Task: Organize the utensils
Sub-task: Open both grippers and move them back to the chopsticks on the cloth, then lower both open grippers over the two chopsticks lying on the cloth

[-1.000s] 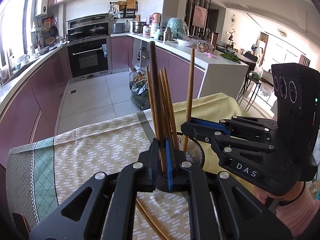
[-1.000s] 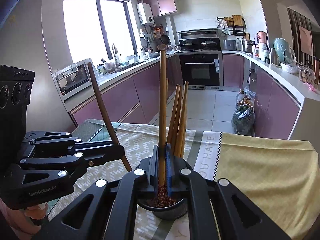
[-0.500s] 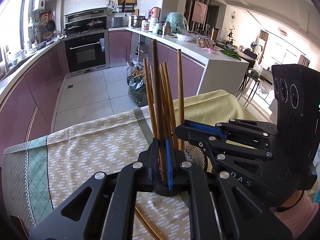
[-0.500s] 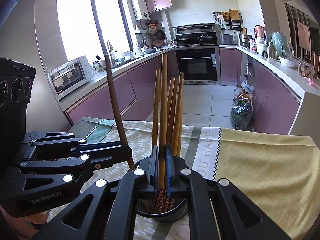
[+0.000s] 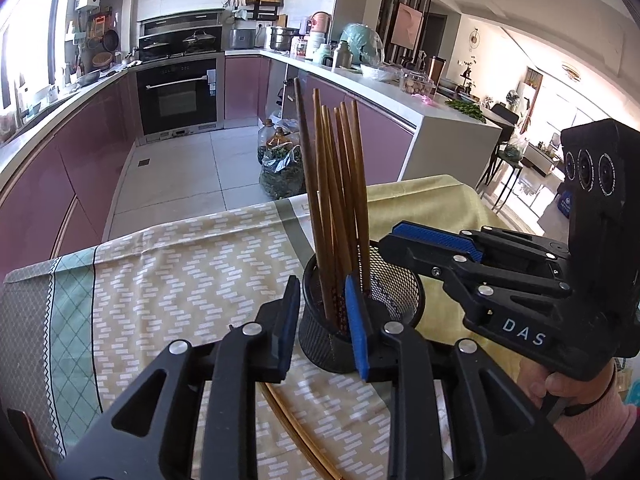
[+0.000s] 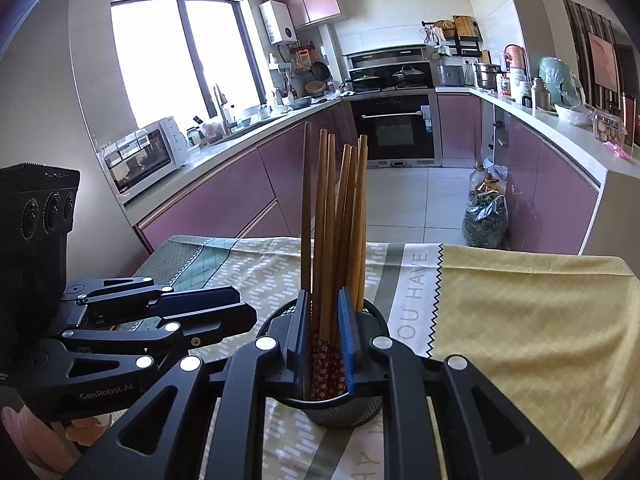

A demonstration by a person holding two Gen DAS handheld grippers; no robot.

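Note:
A black mesh utensil cup [image 5: 320,332] stands on the patterned tablecloth and holds several wooden chopsticks [image 5: 340,184] upright. My left gripper [image 5: 322,328] is open, its jaws on either side of the cup's near rim, holding nothing. My right gripper [image 6: 322,340] is open too, its jaws apart around the chopsticks [image 6: 336,216] just above the cup [image 6: 332,412]. The right gripper also shows in the left wrist view [image 5: 436,248] beside the cup, and the left one in the right wrist view [image 6: 224,312]. More chopsticks [image 5: 296,428] lie on the cloth near me.
The table [image 6: 520,320] carries a yellow cloth on the right and a green-edged patterned cloth [image 5: 160,272] on the left. Behind it are the tiled kitchen floor, purple cabinets, an oven [image 5: 176,96] and a bag [image 5: 280,168] on the floor.
Both grippers have opened and let go of their chopsticks. Those chopsticks now stand in the cup with the others. Both grippers sit slightly lower and nearer the cup.

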